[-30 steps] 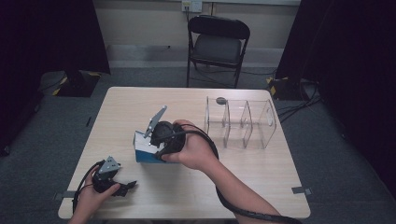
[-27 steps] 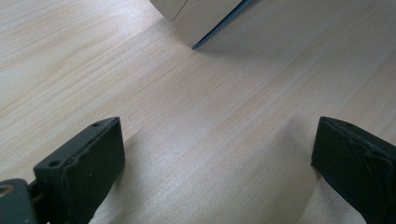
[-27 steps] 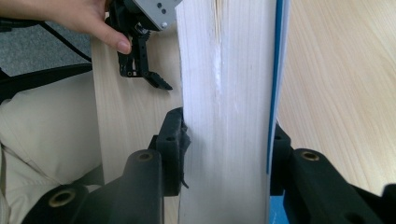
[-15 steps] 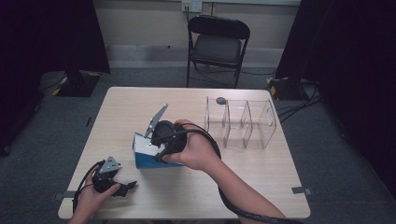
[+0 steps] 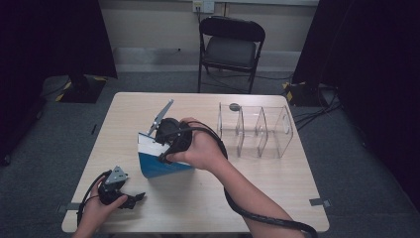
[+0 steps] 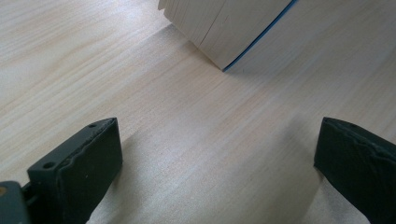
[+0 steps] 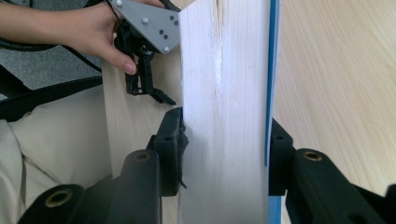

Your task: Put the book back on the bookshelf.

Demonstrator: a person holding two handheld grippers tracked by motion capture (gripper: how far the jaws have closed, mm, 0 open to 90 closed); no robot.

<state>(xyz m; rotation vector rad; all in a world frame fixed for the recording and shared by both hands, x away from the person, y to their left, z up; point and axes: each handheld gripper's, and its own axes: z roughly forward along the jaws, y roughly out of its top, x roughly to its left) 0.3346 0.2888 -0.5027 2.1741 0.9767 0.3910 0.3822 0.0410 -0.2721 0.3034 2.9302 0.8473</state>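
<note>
A thick book [image 5: 154, 166] with a blue cover and white page edges stands on its edge near the middle of the wooden table [image 5: 277, 188]. My right gripper [image 5: 161, 148] is shut on it from above. In the right gripper view both jaws press the book [image 7: 224, 93], one on the pages and one on the blue cover. My left gripper [image 5: 134, 198] rests low on the table at the front left, apart from the book. Its jaws [image 6: 217, 154] stand wide open over bare wood, with the book's corner [image 6: 229, 28] ahead.
A clear box with three compartments [image 5: 257, 130] stands at the table's right back, with a small dark round thing [image 5: 234, 106] at its left top. A black folding chair [image 5: 230, 44] stands beyond the far edge. The left gripper [image 7: 149, 88] lies close behind the book.
The right gripper has tipped the book a little, so more of its blue cover faces the high view. The left gripper has stayed where it was.
</note>
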